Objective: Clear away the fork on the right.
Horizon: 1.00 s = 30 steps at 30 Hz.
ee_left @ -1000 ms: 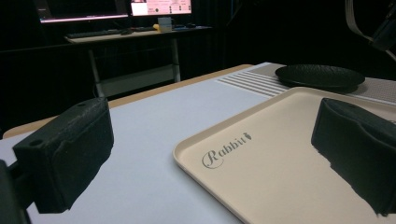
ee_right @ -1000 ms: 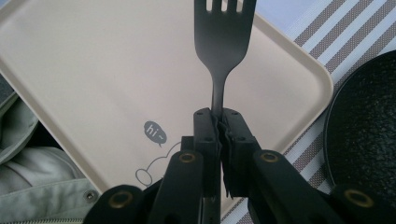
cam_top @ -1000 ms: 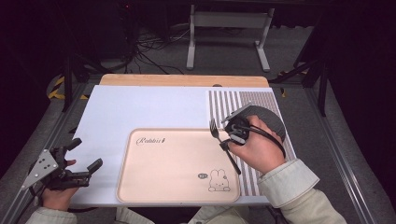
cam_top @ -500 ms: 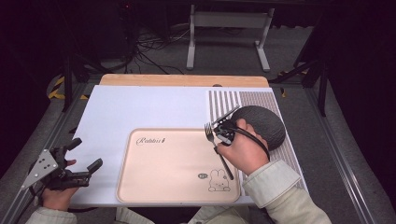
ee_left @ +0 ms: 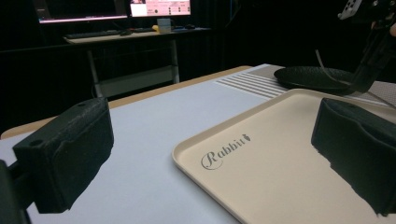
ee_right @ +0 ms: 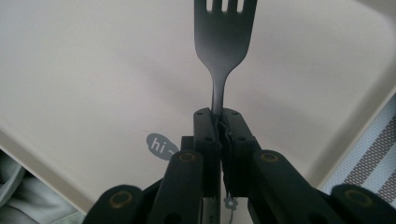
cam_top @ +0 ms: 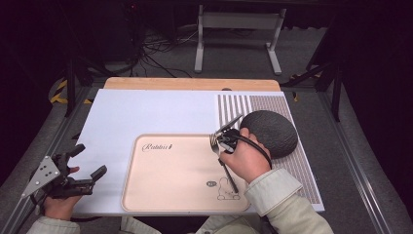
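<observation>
A dark fork (cam_top: 229,178) hangs low over the right part of the beige tray (cam_top: 170,180), tines toward the far side, handle slanting back toward me. My right gripper (cam_top: 220,139) is shut on its neck. In the right gripper view the jaws (ee_right: 219,119) pinch the fork (ee_right: 223,37) just below the tines, with the tray (ee_right: 93,70) underneath. My left gripper (cam_top: 80,170) rests at the left edge of the white mat, open and holding nothing. In the left gripper view its pads (ee_left: 65,154) stand wide apart before the tray (ee_left: 280,154).
A dark round plate (cam_top: 270,131) lies on the striped placemat (cam_top: 234,105) right of the tray, close to my right hand. The white mat (cam_top: 146,112) covers the table's left and middle. A metal stand (cam_top: 236,22) is on the floor beyond the far edge.
My right hand has carried the fork left and down, from beside the dark plate to over the tray's right part. The left gripper has stayed put.
</observation>
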Each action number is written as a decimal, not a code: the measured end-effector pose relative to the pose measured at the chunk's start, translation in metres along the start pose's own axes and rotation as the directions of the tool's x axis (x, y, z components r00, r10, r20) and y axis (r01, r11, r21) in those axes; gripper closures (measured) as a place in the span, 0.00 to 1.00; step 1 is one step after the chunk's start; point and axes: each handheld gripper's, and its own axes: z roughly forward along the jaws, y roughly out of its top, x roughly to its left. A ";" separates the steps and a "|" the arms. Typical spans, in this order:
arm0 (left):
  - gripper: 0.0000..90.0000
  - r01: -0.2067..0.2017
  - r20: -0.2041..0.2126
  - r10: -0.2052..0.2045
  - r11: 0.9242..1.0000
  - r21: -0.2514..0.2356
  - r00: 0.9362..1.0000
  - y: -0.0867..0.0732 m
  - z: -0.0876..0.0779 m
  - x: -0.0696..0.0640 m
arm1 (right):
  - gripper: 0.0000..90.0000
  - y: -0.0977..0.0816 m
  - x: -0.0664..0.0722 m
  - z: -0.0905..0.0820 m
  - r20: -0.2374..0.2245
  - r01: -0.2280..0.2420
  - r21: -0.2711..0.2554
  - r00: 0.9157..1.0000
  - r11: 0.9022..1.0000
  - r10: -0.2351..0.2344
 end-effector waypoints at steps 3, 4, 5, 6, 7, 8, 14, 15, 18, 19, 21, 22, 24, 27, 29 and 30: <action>0.00 -0.001 0.001 0.001 1.000 0.000 1.000 0.000 0.000 0.000 | 0.96 0.001 -0.001 0.008 -0.005 -0.001 0.019 1.000 1.000 0.001; 0.00 -0.001 0.001 0.001 1.000 0.000 1.000 0.000 0.000 0.000 | 0.96 0.001 0.000 0.009 0.000 -0.004 0.017 1.000 1.000 0.004; 0.00 0.000 0.002 0.000 1.000 0.000 1.000 0.000 0.000 0.000 | 0.96 0.001 0.000 0.009 0.000 -0.004 0.017 1.000 1.000 0.004; 0.00 -0.001 0.000 0.001 1.000 0.000 1.000 0.000 0.000 0.000 | 0.96 0.002 0.000 0.011 -0.003 -0.010 0.020 1.000 1.000 0.010; 0.00 -0.003 0.000 0.003 1.000 0.002 1.000 0.000 0.000 0.000 | 0.96 0.002 0.000 0.012 -0.005 -0.012 0.022 1.000 1.000 0.012; 0.00 -0.003 0.000 0.003 1.000 0.001 1.000 0.000 0.000 0.000 | 0.96 0.002 -0.001 0.013 -0.006 -0.014 0.026 1.000 1.000 0.015; 0.00 -0.003 0.000 0.003 1.000 0.000 1.000 0.000 0.000 0.000 | 0.96 0.002 -0.005 0.021 -0.020 -0.037 0.038 0.999 0.999 0.038; 0.00 -0.003 0.000 0.003 1.000 0.000 1.000 0.000 0.000 0.000 | 0.96 0.002 -0.006 0.023 -0.016 -0.039 0.033 0.999 0.999 0.039; 0.00 -0.003 -0.001 0.003 1.000 0.000 1.000 0.000 -0.001 0.000 | 0.95 0.002 -0.006 0.027 -0.022 -0.033 0.039 0.999 0.999 0.034; 0.00 -0.003 -0.001 0.003 1.000 0.001 1.000 0.000 -0.001 0.001 | 0.95 0.002 -0.006 0.028 -0.023 -0.026 0.044 0.999 0.999 0.028; 0.00 -0.002 0.000 0.002 1.000 0.000 1.000 0.000 -0.001 0.001 | 0.95 0.002 -0.005 0.030 -0.014 -0.026 0.043 1.000 0.999 0.026; 0.00 -0.002 -0.001 0.002 1.000 -0.001 1.000 0.000 -0.001 0.000 | 0.95 0.002 -0.005 0.030 -0.014 -0.026 0.043 1.000 0.999 0.026; 0.00 -0.003 -0.001 0.003 1.000 0.000 1.000 0.000 -0.001 0.000 | 0.95 0.001 -0.006 0.033 -0.011 -0.020 0.048 1.000 0.999 0.021; 0.00 -0.002 -0.001 0.002 1.000 -0.001 1.000 0.000 -0.001 0.000 | 0.95 0.001 -0.006 0.036 -0.013 -0.019 0.056 1.000 0.998 0.020; 0.00 -0.002 0.000 0.002 1.000 -0.001 1.000 0.000 -0.001 0.000 | 0.95 0.001 -0.006 0.038 -0.014 -0.018 0.058 1.000 0.998 0.019; 0.00 -0.002 0.000 0.002 1.000 -0.001 1.000 0.000 -0.001 0.000 | 0.95 0.001 -0.006 0.038 -0.012 -0.020 0.056 1.000 0.998 0.021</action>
